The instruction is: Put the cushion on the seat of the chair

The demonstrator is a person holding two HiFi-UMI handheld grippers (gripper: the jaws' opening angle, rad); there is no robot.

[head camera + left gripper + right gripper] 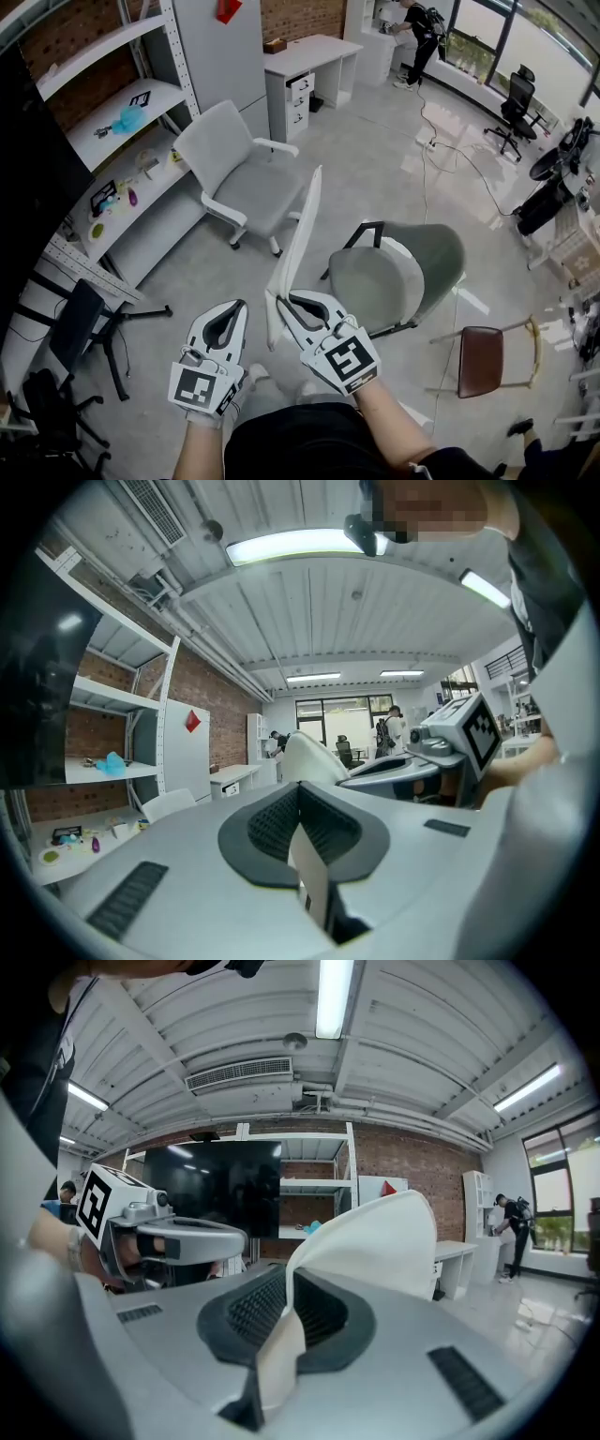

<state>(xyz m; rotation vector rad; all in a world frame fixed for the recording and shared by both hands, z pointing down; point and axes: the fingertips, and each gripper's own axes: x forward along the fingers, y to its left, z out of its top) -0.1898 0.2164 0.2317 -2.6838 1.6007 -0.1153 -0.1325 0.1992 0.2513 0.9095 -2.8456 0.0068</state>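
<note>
A white cushion [298, 239] hangs upright and edge-on in front of me, over the floor. My right gripper [287, 306] is shut on its lower edge; in the right gripper view the cushion [375, 1246] rises from between the pads. My left gripper [228, 319] is just to the left of it. In the left gripper view a thin white flap [309, 874] is pinched between the shut jaws of the left gripper [302, 832], and it looks like part of the cushion. A white office chair with a grey seat [255, 192] stands beyond. A grey-green chair [398, 272] stands to the right.
A brown chair [483, 361] stands at the lower right and a black stool [80, 323] at the left. White shelves [122, 164] line the left wall, with a desk [305, 61] behind. A cable [427, 141] crosses the floor. A person [420, 33] stands far back.
</note>
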